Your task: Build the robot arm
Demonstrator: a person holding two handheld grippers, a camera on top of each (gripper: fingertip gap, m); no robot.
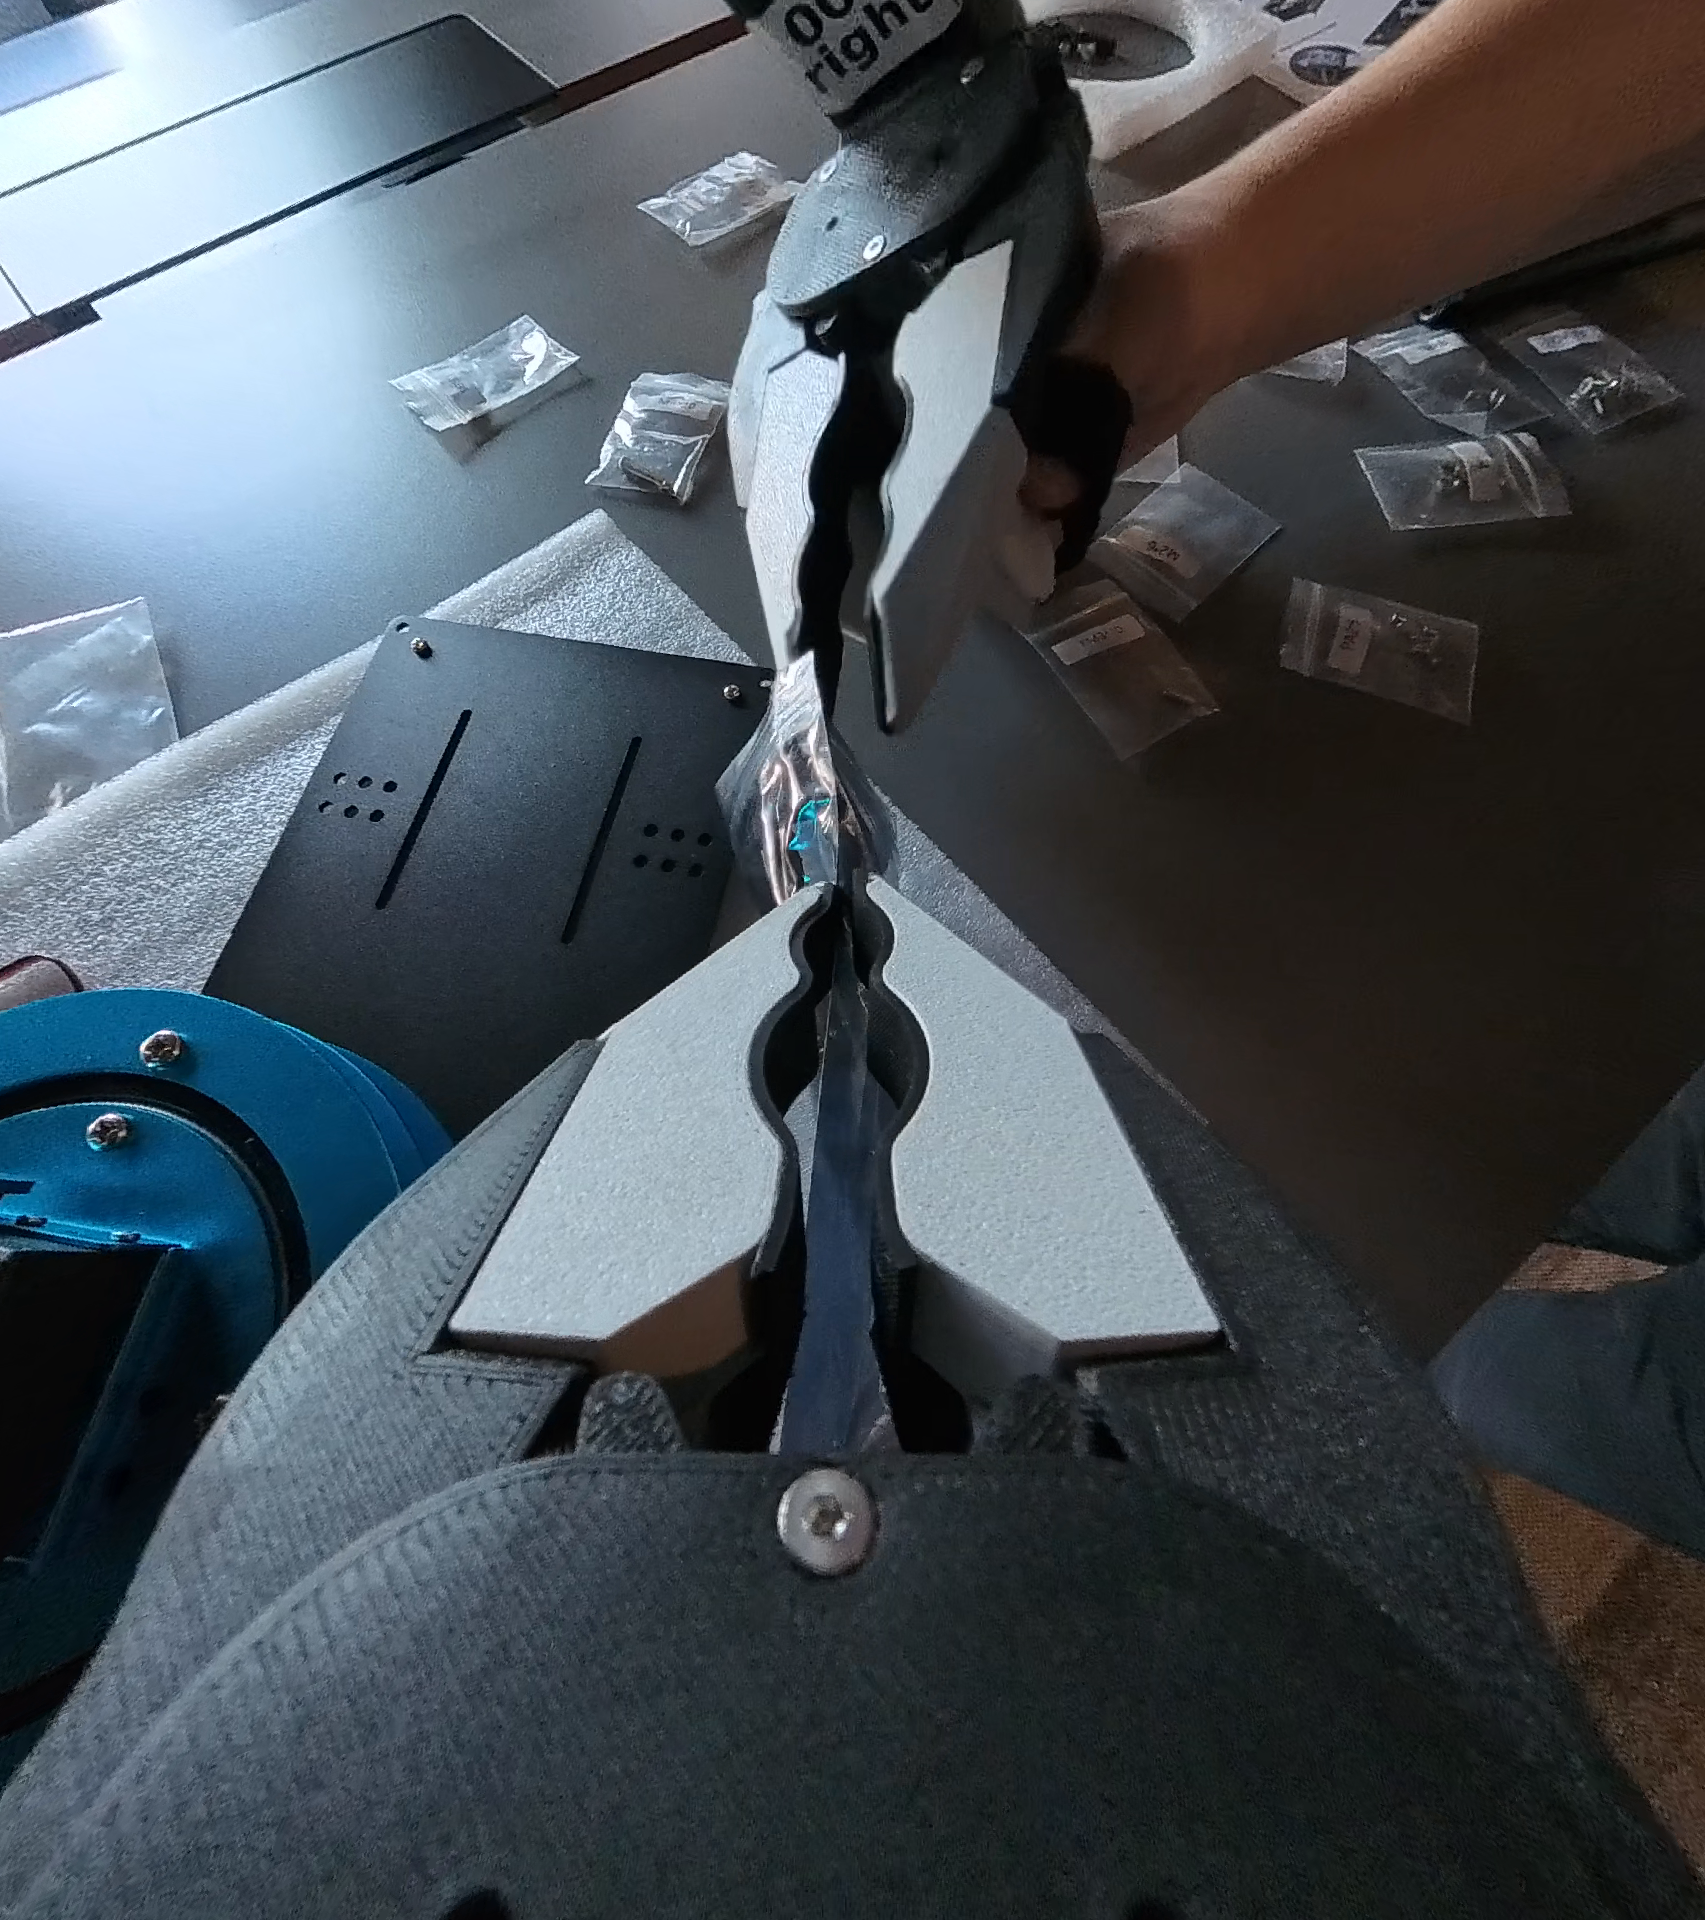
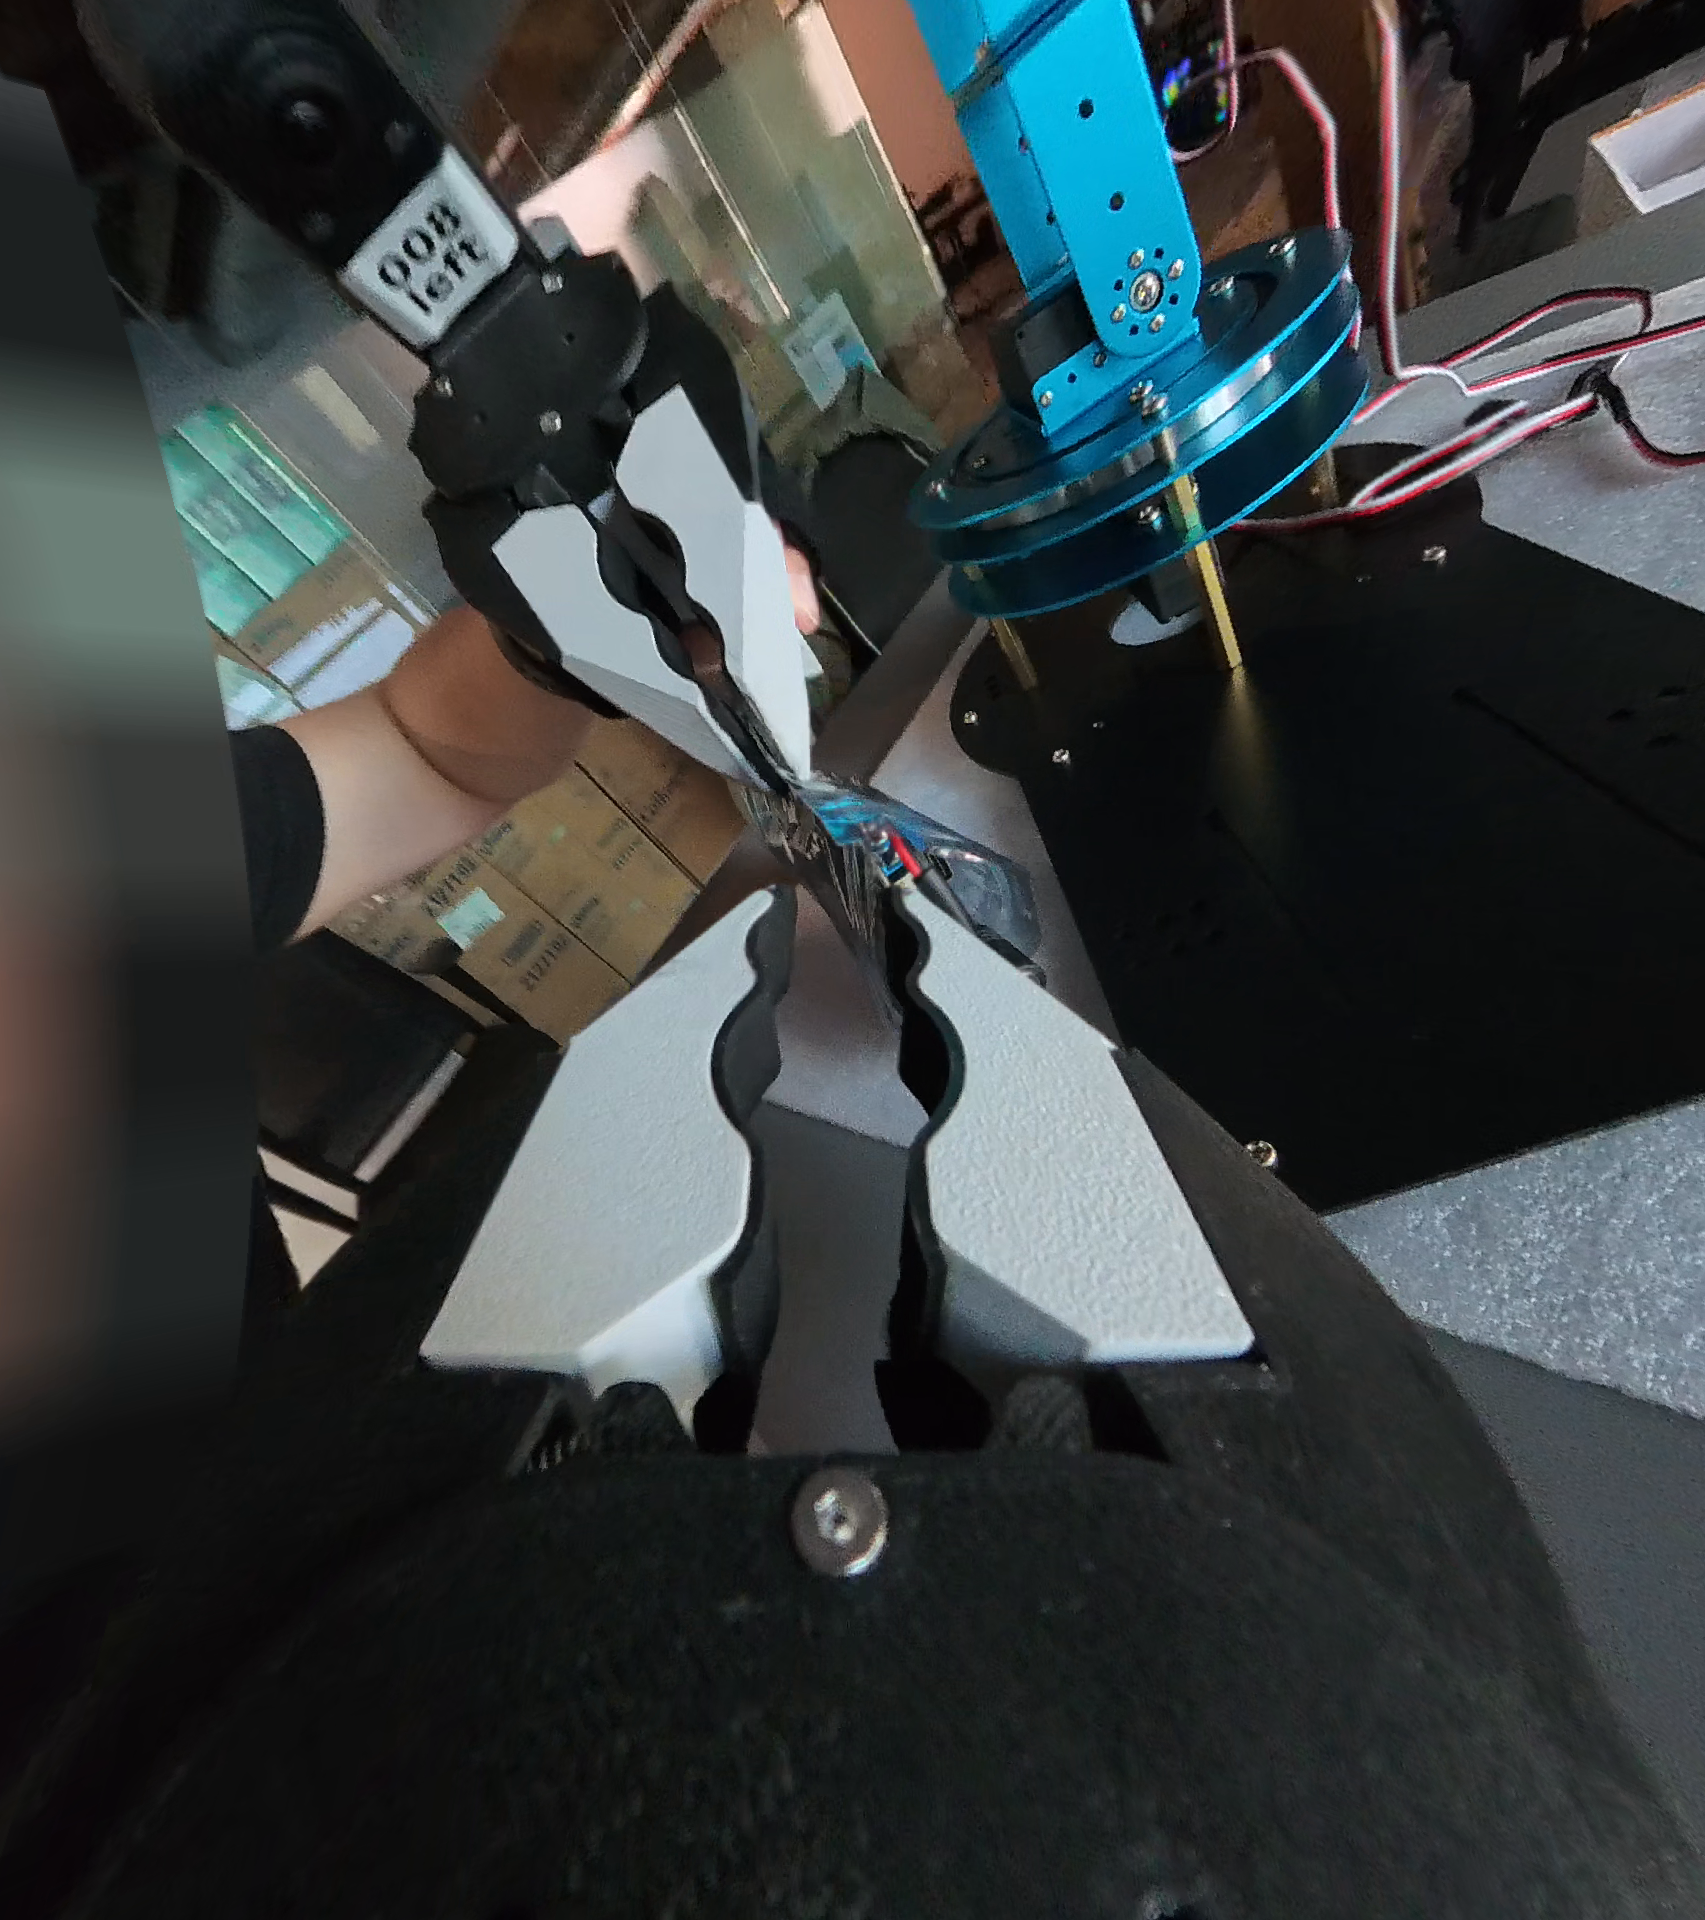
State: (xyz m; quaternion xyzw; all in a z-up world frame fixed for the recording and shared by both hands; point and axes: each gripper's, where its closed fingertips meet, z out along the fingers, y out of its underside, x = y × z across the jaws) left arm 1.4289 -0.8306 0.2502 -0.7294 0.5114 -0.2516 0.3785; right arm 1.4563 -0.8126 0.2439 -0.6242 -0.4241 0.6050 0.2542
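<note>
- My left gripper (image 1: 840, 896) is clamped tight on one end of a clear plastic bag (image 1: 798, 800) holding small blue and black parts, keeping it up off the table (image 1: 1347, 935).
- My right gripper (image 2: 835, 914) meets the same bag (image 2: 889, 852) from the opposite side. Its jaws stand slightly apart at the tips with the film between them, so I cannot tell whether it grips.
- The bag hangs stretched between both grippers, above the black perforated plate (image 1: 505, 831) lying on white foam.
- A blue turntable base (image 2: 1139, 436) stands just beside; more small bags (image 1: 1378, 644) lie scattered farther off.
</note>
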